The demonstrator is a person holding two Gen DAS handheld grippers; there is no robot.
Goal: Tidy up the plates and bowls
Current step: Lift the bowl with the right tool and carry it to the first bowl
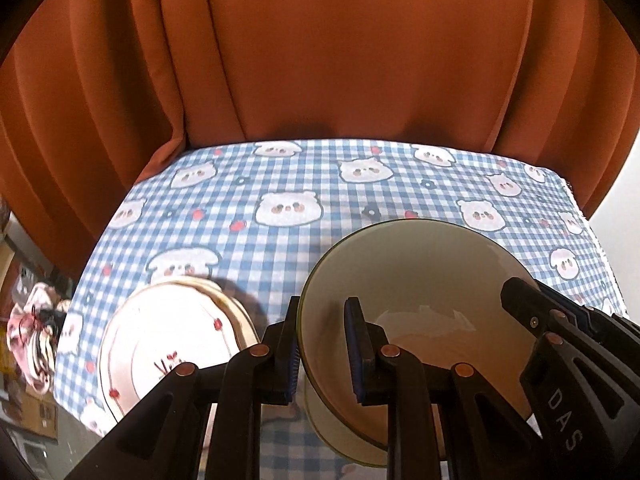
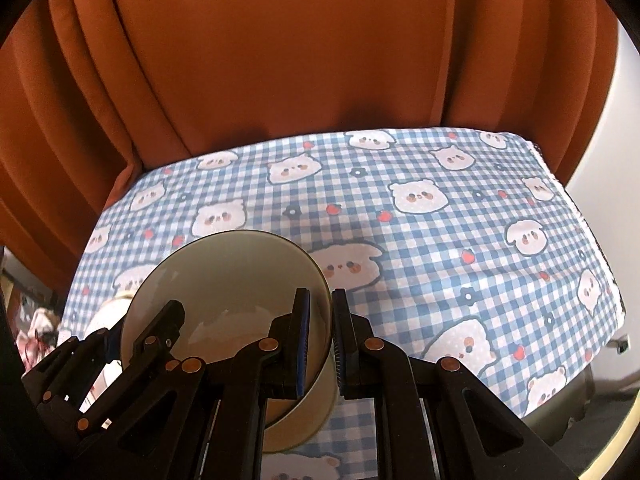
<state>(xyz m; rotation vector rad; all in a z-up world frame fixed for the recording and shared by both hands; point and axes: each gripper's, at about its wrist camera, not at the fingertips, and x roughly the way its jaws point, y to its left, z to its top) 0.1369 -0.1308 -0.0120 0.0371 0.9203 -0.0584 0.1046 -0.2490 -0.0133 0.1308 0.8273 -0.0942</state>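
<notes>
Cream bowl (image 1: 404, 296) held above checked tablecloth (image 1: 280, 200), left gripper (image 1: 324, 344) clenched on its left rim, right gripper (image 2: 320, 340) on right rim. Floral plate (image 1: 168, 344) lies left of bowl, nearer left gripper.

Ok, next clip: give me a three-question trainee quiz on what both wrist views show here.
1. True or false: the cream bowl is gripped on its rim by both claws at once.
2. What lies on the checked tablecloth to the left of the bowl in the left wrist view?
A. a steel pot
B. a white plate with red marks
C. a glass jar
3. In one word, what hangs behind the table?

Key
1. True: the left claw pinches one side of the rim, the right claw the opposite side.
2. B, the white plate.
3. A curtain, orange.
</notes>
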